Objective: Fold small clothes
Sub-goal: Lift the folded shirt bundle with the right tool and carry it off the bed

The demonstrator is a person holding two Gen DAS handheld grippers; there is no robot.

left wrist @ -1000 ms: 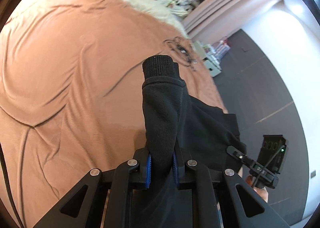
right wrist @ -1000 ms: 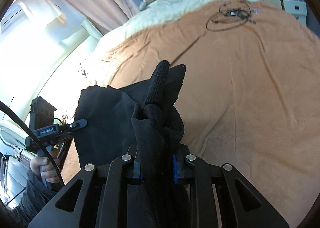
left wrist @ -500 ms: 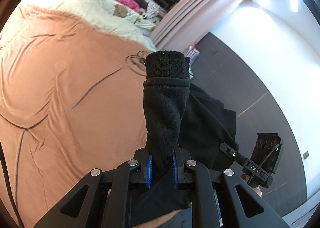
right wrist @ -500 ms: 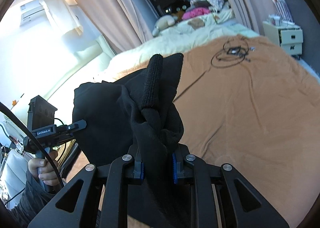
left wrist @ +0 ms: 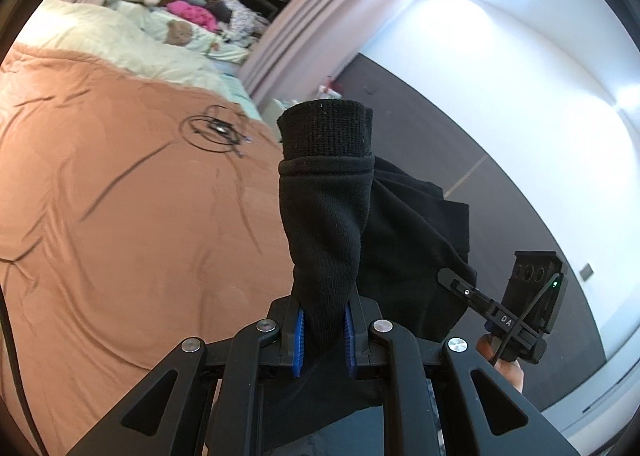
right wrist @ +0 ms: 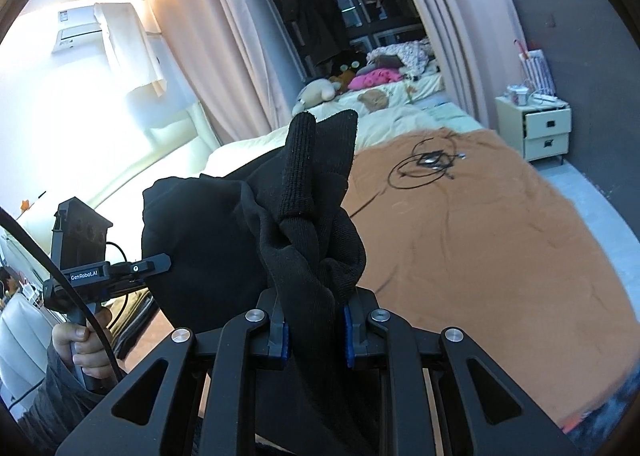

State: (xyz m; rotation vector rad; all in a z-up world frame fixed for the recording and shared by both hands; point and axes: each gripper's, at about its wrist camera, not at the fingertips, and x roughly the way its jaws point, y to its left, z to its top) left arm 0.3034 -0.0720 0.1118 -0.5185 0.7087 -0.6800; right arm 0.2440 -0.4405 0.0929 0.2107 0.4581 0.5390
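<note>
A small black garment [left wrist: 332, 216] with ribbed cuffs hangs in the air between the two grippers, above the orange bedspread [left wrist: 120, 224]. My left gripper [left wrist: 323, 330] is shut on one cuffed end, which sticks up past its blue pads. My right gripper [right wrist: 314, 330] is shut on the other bunched end [right wrist: 316, 216], its ribbed cuff standing upright. The rest of the cloth sags between them. Each view shows the other gripper's body beside the cloth: the right one [left wrist: 524, 304] and the left one [right wrist: 84, 256], held by a hand [right wrist: 80, 348].
A coiled black cable [right wrist: 424, 164] lies on the orange bedspread [right wrist: 500, 248] toward the far end. Beyond it are cream bedding with soft toys and a pink cloth [right wrist: 372, 78]. A pale bedside cabinet [right wrist: 536, 126] stands at the right, curtains behind.
Both grippers have risen with the black garment held between them, lifting it off the bedspread. The views now tilt up toward the far bedding, curtains and walls.
</note>
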